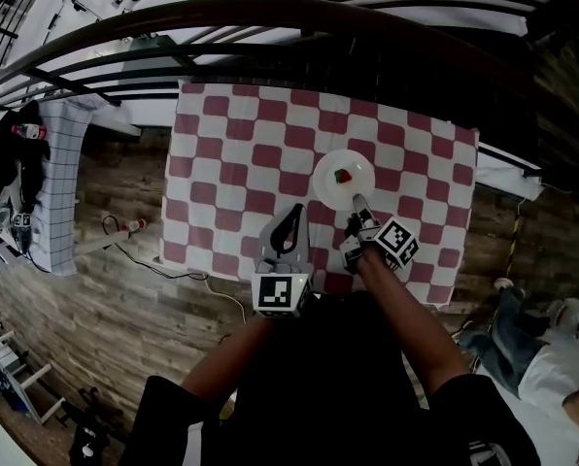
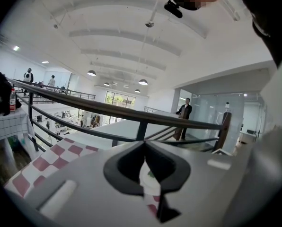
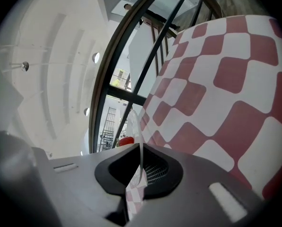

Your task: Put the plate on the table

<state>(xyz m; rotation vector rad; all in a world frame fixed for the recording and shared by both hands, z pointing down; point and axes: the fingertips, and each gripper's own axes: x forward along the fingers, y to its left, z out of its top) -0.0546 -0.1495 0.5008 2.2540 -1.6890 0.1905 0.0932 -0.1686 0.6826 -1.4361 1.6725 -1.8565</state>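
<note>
On the right half of the checkered worktop you have the white plate, with a small red and green piece of food on it. Your right tool is closed on the near rim of the plate; in the right gripper view the thin rim stands pinched between the two jaws. Whether the plate lies flat on the cloth cannot be told. Your left tool is near, to the left and closer to you, over the cloth, its jaws together with nothing between them.
</note>
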